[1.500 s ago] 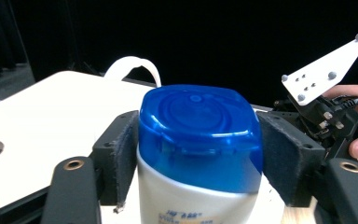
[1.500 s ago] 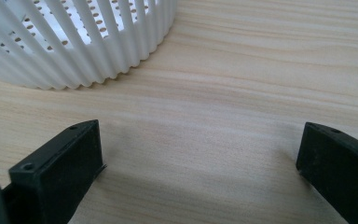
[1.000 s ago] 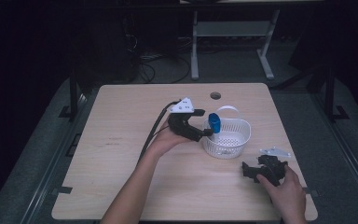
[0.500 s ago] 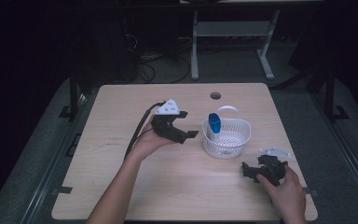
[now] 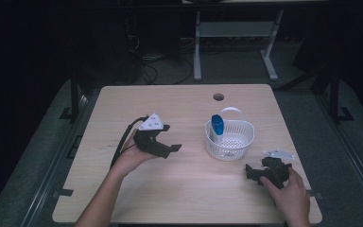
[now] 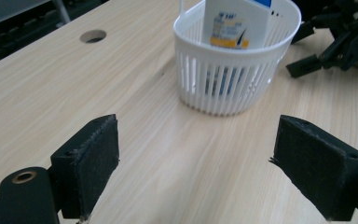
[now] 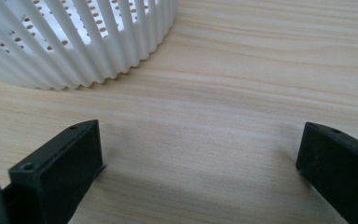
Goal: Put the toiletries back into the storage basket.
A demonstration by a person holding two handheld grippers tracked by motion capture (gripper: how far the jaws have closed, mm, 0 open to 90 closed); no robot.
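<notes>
With blue-capped bottle (image 5: 217, 126) standing in white basket (image 5: 230, 140) mid-table (image 5: 184, 189), placing step judged done; left gripper (image 5: 163, 147) and right gripper (image 5: 254, 172) fingers spread, empty, beside basket; next likely parking both.

The left gripper (image 5: 163, 142) has drawn away from the white basket (image 5: 230, 140), sliding toward eight o'clock across the tabletop (image 5: 189, 184). Its open fingers (image 6: 86, 161), empty, now stand well apart from the blue-capped bottle (image 5: 217, 126) in the basket.

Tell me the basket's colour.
White; the basket shows best in the left gripper view.
</notes>
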